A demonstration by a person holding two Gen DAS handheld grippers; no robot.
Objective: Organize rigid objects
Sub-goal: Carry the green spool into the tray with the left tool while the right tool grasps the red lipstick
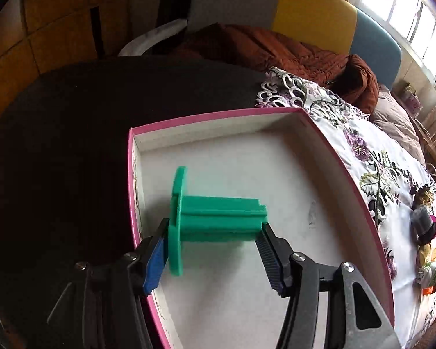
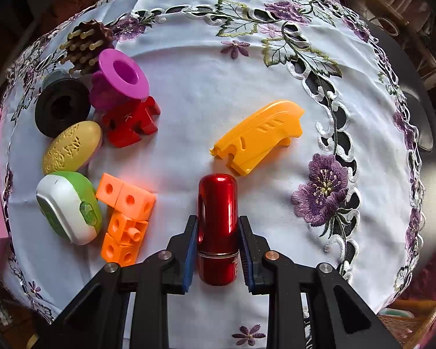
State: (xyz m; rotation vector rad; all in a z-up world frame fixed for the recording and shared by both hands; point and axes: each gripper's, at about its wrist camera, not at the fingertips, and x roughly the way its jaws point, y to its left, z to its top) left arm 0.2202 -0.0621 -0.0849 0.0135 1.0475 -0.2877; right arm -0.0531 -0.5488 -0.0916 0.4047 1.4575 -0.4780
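1. A shallow white box [image 1: 319,192] with a pink rim is seen on the embroidered tablecloth [image 2: 206,110], which is spread over a dark round table [image 1: 72,145]; the box interior is smooth card and otherwise bare.
2. A green plastic spool [image 1: 215,218] is carried over the box, just above its floor, by the left gripper [image 1: 212,250]. It is pinched end to end, one pad on the round flange, the other on the ribbed hub's tip. It is judged light and stiff, though the slick plastic could swivel between the pads.
3. A glossy red metal cylinder [image 2: 218,226] with rounded ends is clamped across its middle by the narrowly closed right gripper [image 2: 218,250], above the cloth. It is judged hard, heavier and slippery; a mid-body hold is best kept.
4. Smaller pieces are left on the cloth: a yellow moulded shell [image 2: 258,136], orange cubes [image 2: 125,218], a red block [image 2: 130,122].
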